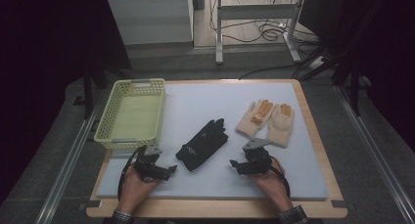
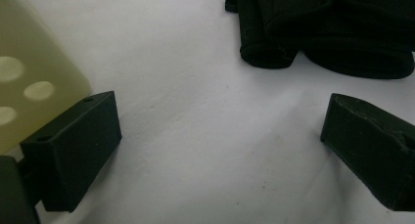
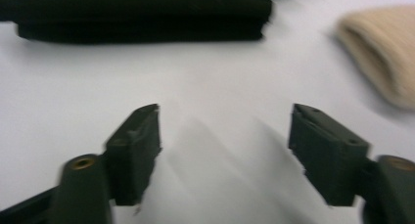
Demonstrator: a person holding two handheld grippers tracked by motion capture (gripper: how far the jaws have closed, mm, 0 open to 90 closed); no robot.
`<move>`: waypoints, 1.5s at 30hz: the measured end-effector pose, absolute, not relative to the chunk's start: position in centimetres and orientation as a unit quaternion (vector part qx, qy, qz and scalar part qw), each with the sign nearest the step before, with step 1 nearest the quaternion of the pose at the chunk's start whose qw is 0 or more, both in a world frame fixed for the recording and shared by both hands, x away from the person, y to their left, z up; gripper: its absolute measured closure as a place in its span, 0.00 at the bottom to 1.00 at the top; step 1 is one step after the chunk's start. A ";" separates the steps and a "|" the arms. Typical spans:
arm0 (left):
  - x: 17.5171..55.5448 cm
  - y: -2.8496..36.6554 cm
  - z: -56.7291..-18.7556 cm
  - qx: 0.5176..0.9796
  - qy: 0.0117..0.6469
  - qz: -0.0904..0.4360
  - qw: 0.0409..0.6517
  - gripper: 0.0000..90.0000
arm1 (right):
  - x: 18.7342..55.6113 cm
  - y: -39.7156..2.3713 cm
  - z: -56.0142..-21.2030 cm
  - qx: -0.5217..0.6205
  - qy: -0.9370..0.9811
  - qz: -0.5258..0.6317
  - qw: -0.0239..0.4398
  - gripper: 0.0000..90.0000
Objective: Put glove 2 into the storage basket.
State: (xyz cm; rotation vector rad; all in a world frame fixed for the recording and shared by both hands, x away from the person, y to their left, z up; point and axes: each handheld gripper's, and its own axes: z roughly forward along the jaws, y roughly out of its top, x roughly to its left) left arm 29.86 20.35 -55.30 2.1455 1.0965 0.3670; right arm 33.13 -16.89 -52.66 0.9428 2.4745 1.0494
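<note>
The flat black fabric glove (image 1: 202,144) is seen lying on the pale grey foam mat (image 1: 205,101), between the two grippers and touched by neither. The left gripper (image 1: 172,169) is held with its jaws spread wide and empty, near the yellow perforated plastic basket (image 1: 131,114). The right gripper (image 1: 234,164) is likewise spread with nothing between its jaws, the pair of cream knitted gloves (image 1: 267,121) lying beyond it.

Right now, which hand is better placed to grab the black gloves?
Probably left: the left gripper sits open, its tips nearly at the cuff of the black gloves. The right gripper is open too, but farther off.
</note>
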 end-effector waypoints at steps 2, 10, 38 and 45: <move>29.9 20.3 -55.3 0.826 0.422 0.141 0.345 0.02 | 33.4 -18.1 -52.9 0.339 0.857 0.360 0.146 0.20; 29.8 20.4 -55.3 0.826 0.422 0.141 0.345 0.02 | 33.6 -19.5 -53.4 0.349 0.851 0.361 0.151 0.13; 31.6 14.3 -50.7 0.863 0.345 0.104 0.354 0.00 | 33.2 -19.1 -53.6 0.340 0.857 0.346 0.174 0.10; 34.6 12.1 -51.8 0.867 0.356 0.086 0.340 0.00 | 33.2 -19.1 -53.6 0.340 0.857 0.347 0.175 0.10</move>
